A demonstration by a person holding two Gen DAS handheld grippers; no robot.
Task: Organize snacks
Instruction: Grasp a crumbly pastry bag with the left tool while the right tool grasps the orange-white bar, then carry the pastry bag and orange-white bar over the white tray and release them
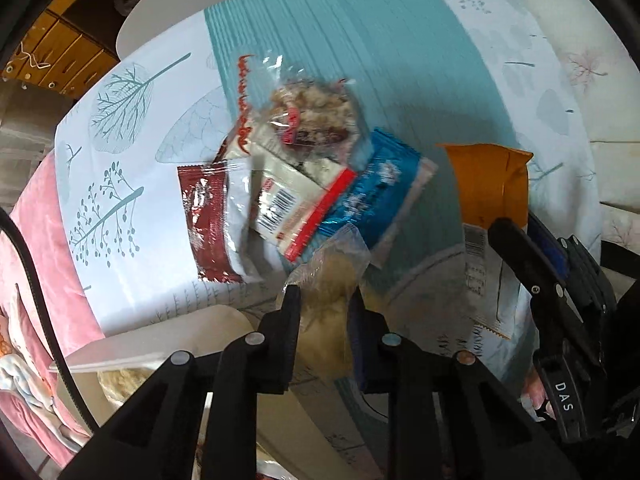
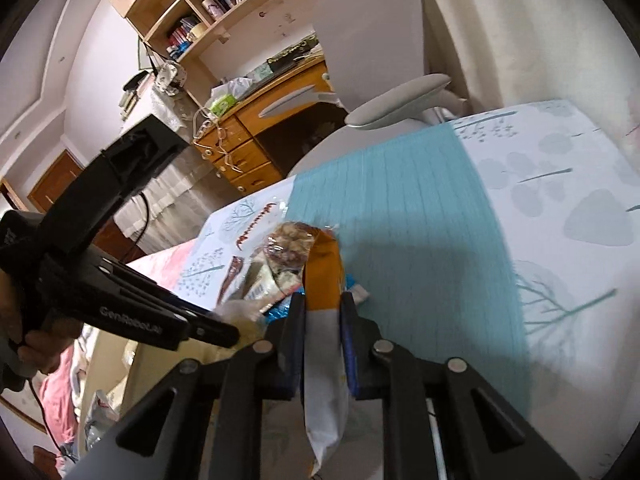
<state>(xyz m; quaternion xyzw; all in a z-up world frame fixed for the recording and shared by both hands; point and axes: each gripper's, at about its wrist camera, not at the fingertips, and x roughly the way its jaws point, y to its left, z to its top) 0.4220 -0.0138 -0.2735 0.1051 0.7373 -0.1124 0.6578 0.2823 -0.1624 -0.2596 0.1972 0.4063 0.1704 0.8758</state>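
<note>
Snacks gripped in both claws above the heap on the table.

Your left claw (image 1: 324,300) points down and pinches a clear wrapper of pale snack (image 1: 332,280) by its lower part, so the top flares free over the pile. Your right claw (image 2: 322,304) clamps the orange-and-white packet (image 2: 324,276) around its middle, orange end forward, which keeps it clear of the others. The rest, a dark red packet (image 1: 208,220), a barcoded white packet (image 1: 296,204), a blue packet (image 1: 376,196) and a clear-wrapped nutty cake (image 1: 316,116), overlap on the teal-and-white tablecloth (image 1: 340,40), unsorted.
</note>
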